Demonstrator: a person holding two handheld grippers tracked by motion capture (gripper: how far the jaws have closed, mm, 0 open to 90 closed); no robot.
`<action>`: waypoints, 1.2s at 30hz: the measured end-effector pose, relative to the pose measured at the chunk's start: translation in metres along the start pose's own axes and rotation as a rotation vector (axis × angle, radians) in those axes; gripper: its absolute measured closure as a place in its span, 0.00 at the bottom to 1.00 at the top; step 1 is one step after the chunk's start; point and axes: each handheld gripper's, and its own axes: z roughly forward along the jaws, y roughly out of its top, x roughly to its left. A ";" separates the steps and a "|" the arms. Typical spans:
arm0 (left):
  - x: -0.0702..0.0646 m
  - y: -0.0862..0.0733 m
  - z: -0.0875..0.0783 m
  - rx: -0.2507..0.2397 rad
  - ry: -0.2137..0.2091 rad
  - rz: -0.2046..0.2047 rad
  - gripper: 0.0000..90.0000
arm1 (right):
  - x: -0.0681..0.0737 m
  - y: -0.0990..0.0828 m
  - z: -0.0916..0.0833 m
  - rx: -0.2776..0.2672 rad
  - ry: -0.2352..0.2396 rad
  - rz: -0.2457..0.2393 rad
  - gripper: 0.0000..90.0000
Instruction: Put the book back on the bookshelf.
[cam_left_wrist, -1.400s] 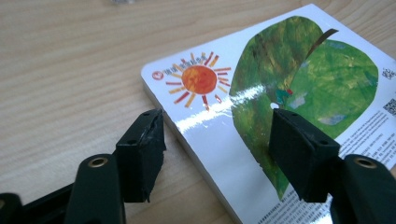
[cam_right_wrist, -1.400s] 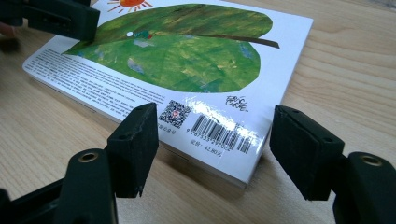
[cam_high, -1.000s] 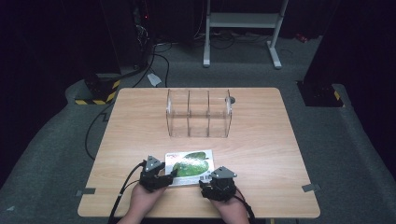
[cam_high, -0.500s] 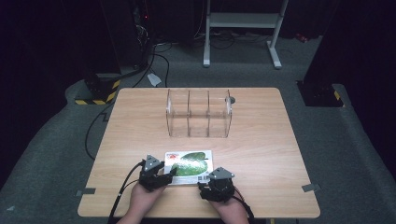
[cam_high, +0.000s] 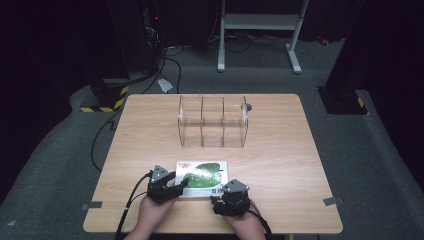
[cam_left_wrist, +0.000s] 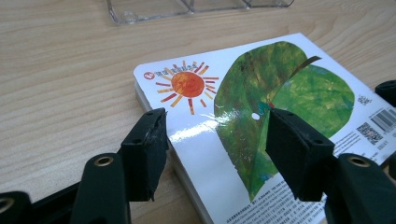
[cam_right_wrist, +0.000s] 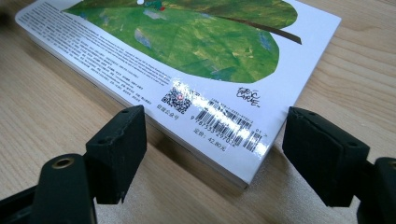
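Both tongs (cam_high: 176, 186) (cam_high: 220, 199) spread at book (cam_high: 202, 176), pale wooden table (cam_high: 280, 150), grey carpet (cam_high: 370, 150), dark room

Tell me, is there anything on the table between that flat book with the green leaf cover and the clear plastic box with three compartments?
Nothing: in the high view, only bare wooden table separates the book from the clear box.

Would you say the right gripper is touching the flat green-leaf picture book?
Apart: the right gripper view shows the right gripper with open jaws straddling the book's corner, bare table beside each.
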 end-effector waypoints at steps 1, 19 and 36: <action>0.000 0.000 -0.001 -0.007 0.001 0.002 0.43 | 0.000 0.000 0.000 0.001 0.000 0.001 0.23; -0.009 0.010 -0.021 -0.124 -0.022 0.055 0.46 | 0.003 0.001 0.001 0.008 -0.021 0.010 0.20; 0.009 0.006 -0.004 -0.013 -0.070 -0.047 0.38 | 0.001 0.000 0.000 -0.007 -0.024 0.032 0.25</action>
